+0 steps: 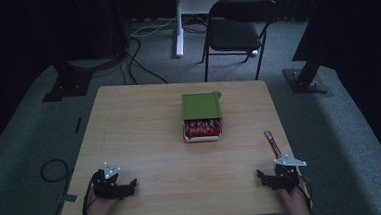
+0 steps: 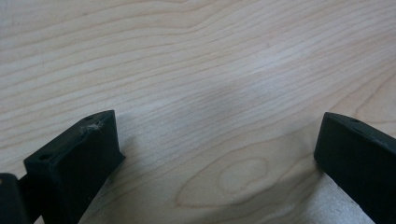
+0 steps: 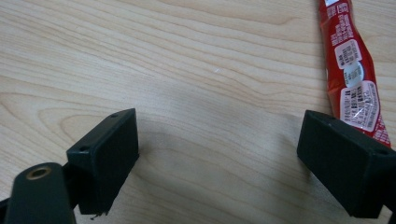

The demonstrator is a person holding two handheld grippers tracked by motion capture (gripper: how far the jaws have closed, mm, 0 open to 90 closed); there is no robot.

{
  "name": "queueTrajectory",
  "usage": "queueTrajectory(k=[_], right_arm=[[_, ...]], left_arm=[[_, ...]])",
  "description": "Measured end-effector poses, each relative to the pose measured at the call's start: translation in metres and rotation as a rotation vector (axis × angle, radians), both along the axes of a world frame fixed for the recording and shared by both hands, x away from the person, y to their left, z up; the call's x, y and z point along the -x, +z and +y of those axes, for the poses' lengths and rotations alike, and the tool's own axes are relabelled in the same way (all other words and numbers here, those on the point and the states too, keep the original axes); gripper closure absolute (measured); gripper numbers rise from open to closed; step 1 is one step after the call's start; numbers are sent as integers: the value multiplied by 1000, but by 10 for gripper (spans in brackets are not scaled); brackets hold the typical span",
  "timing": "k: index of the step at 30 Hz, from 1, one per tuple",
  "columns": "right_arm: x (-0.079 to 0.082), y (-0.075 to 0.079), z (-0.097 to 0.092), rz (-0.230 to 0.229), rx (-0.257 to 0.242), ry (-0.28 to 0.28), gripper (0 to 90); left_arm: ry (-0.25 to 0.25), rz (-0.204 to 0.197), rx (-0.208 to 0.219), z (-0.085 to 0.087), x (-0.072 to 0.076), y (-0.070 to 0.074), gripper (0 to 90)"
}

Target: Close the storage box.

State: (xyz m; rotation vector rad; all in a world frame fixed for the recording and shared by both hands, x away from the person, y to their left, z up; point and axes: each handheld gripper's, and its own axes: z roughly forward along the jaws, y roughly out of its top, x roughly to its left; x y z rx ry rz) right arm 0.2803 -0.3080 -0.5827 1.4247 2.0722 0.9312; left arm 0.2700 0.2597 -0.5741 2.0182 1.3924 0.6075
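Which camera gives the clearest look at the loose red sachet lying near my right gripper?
The right gripper view: the red sachet lies large at the right edge, its white label panels visible, beside the open right gripper. The high view shows it as a thin red strip. The left gripper view faces bare table.

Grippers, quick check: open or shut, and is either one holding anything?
Left gripper: open, holding nothing, over bare table.
Right gripper: open, holding nothing; the red packet lies beside one jaw, not between them.
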Motion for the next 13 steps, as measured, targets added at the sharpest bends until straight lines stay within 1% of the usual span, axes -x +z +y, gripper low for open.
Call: queueTrajectory(k=[4,5,9,11,13], right_arm=[[0,0,0,0,1,7,119],[0,0,0,1,2,10,119],[0,0,0,1,3,11,119],[0,0,0,1,3,12,119],[0,0,0,1,2,12,119]], left_arm=[[19,1,-3,0,-1,0,11],[51,0,-1,-1,-1,0,11],[119,0,3,-4,-2,0,11],[133,-1,4,-4,-3,0,11],[135,-1,4,-5,-3,0,11]])
